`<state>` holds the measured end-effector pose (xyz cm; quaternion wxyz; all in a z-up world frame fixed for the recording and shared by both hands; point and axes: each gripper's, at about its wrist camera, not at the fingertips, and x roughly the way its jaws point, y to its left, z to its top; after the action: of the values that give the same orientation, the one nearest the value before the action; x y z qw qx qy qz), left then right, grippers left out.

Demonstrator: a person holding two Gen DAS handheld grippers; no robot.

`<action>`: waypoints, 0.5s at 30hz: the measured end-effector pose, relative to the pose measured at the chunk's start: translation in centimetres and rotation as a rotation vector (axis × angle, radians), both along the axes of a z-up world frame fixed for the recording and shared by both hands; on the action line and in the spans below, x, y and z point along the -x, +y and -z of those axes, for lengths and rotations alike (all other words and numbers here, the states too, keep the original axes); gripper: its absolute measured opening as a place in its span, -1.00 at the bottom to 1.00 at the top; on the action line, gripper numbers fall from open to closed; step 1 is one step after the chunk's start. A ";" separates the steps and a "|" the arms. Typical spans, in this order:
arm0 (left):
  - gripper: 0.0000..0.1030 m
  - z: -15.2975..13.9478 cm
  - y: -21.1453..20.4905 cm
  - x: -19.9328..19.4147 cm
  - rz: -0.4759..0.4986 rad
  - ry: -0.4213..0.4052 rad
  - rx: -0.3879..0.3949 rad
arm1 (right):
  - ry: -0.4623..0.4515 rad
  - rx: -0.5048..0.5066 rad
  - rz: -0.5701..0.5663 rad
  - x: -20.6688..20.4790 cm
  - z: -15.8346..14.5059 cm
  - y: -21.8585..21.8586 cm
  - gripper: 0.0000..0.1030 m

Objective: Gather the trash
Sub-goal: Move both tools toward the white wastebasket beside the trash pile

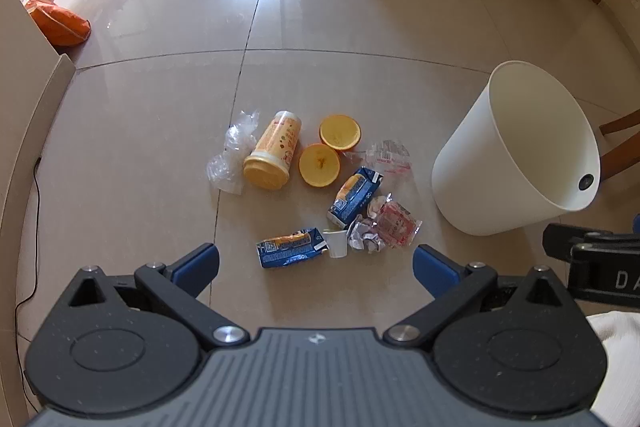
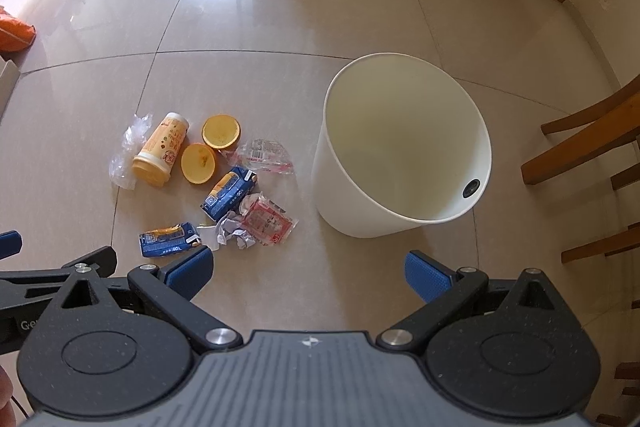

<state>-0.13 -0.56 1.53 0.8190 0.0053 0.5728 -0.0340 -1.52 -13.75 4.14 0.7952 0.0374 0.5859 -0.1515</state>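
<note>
Both fisheye views look steeply down at a tiled floor (image 1: pixel 360 7) from well above it, each past its own wide-open gripper at the bottom edge. The left wrist view sits over a scatter of litter (image 1: pixel 320 195), with a white bin (image 1: pixel 480 187) at its right. The right wrist view sits further right, centring that bin; both share litter, bin and floor.

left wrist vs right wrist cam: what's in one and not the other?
Left wrist only: a black cable on the floor at far left, and a white sleeve at right.

Right wrist only: the white bin's bare inside bottom, and more of the wooden chair.

Both: the bin, yellow cup, two orange halves, two blue cartons, wrappers, crumpled paper, and both hand-held grippers open, holding nothing.
</note>
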 end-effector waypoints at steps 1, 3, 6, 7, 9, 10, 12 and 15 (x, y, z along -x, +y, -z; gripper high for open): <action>0.99 -0.1 0.0 0.1 0.002 -0.006 -0.002 | -0.001 0.000 0.001 0.0 0.0 0.0 1.00; 0.99 -0.1 -0.2 0.0 0.009 -0.015 -0.010 | -0.003 0.002 0.004 0.1 0.0 -0.1 1.00; 0.99 -0.2 -0.4 -0.1 0.016 -0.018 -0.009 | -0.007 0.003 0.011 0.2 0.0 -0.1 1.00; 0.99 -0.2 -0.4 -0.2 0.018 -0.017 -0.007 | -0.009 0.001 0.014 0.2 -0.1 -0.2 1.00; 0.99 -0.3 -0.5 -0.3 0.023 -0.020 -0.006 | -0.010 -0.002 0.017 0.2 0.0 -0.2 1.00; 0.99 -0.3 -0.6 -0.3 0.024 -0.022 -0.009 | -0.011 -0.001 0.018 0.2 0.0 -0.2 1.00; 0.99 -0.3 -0.8 -0.3 0.029 -0.030 -0.011 | -0.013 -0.004 0.019 0.2 0.0 -0.3 1.00; 0.99 -0.3 -1.0 -0.4 0.032 -0.042 -0.010 | -0.016 -0.008 0.022 0.2 0.0 -0.5 1.00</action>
<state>0.28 -1.59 1.84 0.8300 0.0193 0.5557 -0.0439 -1.75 -14.25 4.12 0.7980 0.0483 0.5798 -0.1574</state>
